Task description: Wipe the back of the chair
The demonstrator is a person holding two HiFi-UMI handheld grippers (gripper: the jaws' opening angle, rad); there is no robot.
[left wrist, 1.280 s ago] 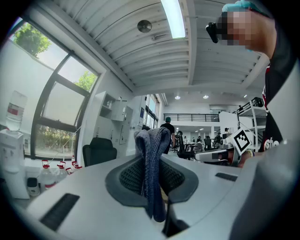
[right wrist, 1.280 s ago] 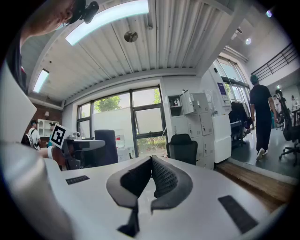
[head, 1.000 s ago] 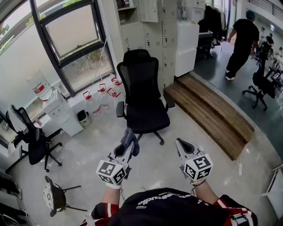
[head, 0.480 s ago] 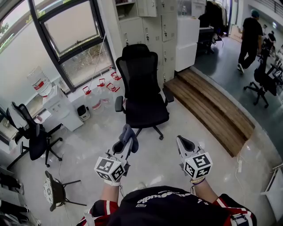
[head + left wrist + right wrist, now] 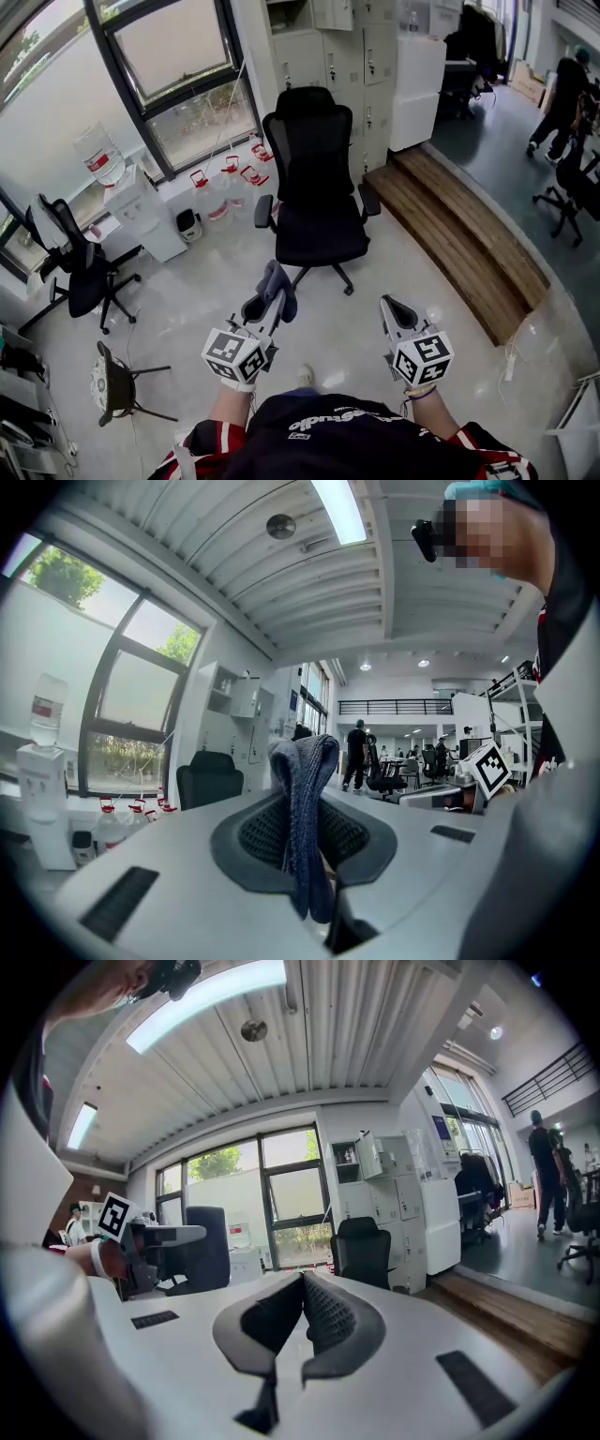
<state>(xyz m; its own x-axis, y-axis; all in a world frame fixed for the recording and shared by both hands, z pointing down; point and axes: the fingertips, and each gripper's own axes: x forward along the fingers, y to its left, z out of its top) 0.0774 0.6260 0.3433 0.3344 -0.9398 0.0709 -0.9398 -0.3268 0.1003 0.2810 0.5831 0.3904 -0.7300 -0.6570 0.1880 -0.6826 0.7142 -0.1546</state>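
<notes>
Both grippers are held out low in front of the person, side by side and apart, forearms in red-and-black sleeves reaching forward, marker cubes nearest the body and jaws aimed across the floor toward the black office chair (image 5: pixel 317 202). The left gripper (image 5: pixel 270 298) leans a little to the right, and its jaws are clamped on a blue-grey knitted cloth (image 5: pixel 277 281); in the left gripper view the cloth (image 5: pixel 305 817) stands up between the dark ribbed pads as a folded bundle and hangs down over their front. The right gripper (image 5: pixel 392 311) has its jaws closed pad against pad, with nothing between them. The chair stands well apart from both grippers, beyond them on the pale glossy floor, between the window wall and the wooden step (image 5: pixel 459 234). Its seat front faces the person, so the backrest (image 5: pixel 313 155) shows its front side; the backrest stands upright, long axis vertical, topped by a headrest (image 5: pixel 305 100). It is all black, with armrests at both sides and a star base on casters.
</notes>
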